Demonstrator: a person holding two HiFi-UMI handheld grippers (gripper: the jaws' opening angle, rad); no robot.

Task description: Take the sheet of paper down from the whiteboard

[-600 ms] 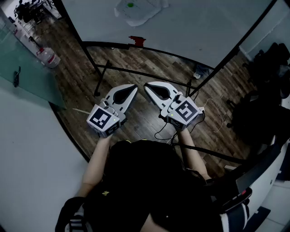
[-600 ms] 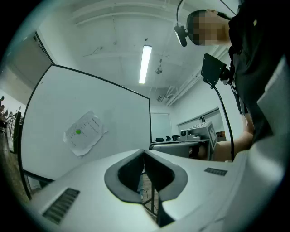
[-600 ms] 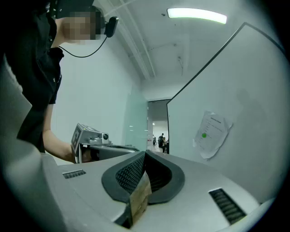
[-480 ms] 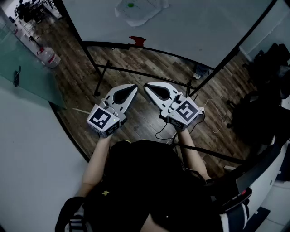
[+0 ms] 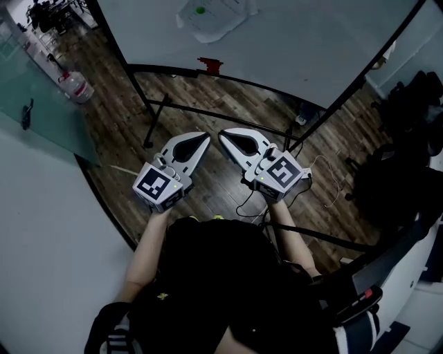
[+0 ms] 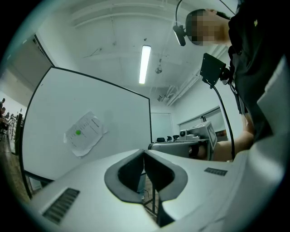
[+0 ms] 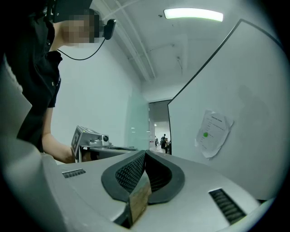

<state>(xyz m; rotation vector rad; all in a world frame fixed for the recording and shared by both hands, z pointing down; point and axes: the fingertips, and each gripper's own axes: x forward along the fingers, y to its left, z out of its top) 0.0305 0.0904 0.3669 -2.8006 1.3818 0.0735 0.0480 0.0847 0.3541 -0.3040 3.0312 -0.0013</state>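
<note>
You're pre-reach: left gripper (image 5: 205,134) and right gripper (image 5: 223,133) fully closed, holding nothing. Crumpled white paper sheet (image 5: 211,15) at 12 o'clock on white whiteboard (image 5: 297,41). Next: raise, open, pinch an edge.

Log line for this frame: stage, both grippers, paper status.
stage: before reach | left gripper: shut, empty | right gripper: shut, empty | sheet of paper: on whiteboard, untouched

nothing legible anywhere, with print on the sheet of paper (image 6: 85,134) too small to read.
</note>
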